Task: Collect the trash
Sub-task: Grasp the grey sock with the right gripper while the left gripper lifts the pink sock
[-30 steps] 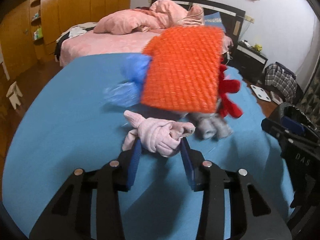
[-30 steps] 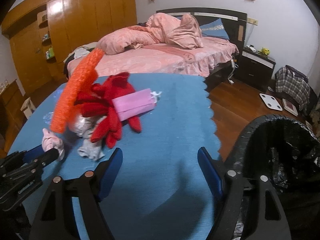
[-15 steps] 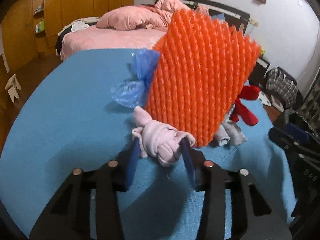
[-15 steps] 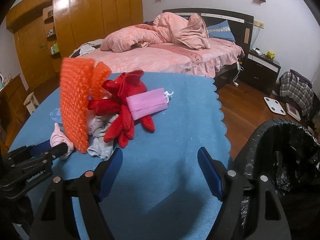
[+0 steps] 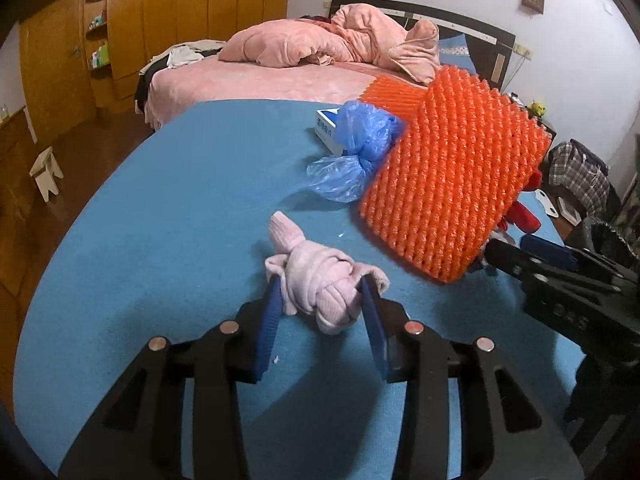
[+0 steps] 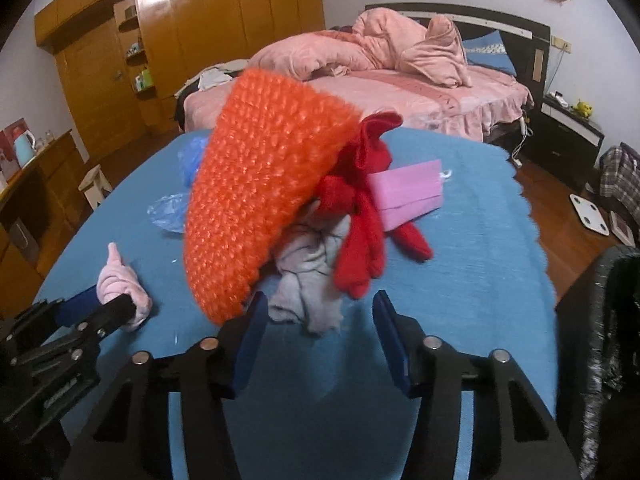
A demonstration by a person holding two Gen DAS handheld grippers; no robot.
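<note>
Gripping a knotted pink sock (image 5: 320, 280), the left gripper (image 5: 322, 300) sits partly open on the blue table (image 5: 160, 220). Near the table's middle, the right gripper (image 6: 318, 320) is closing its jaws around a grey sock (image 6: 308, 280), pads not touching, beside the orange foam net (image 6: 256, 200).

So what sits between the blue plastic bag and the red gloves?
The orange foam net stands between the blue plastic bag and the red gloves. The right wrist view shows it best.
</note>
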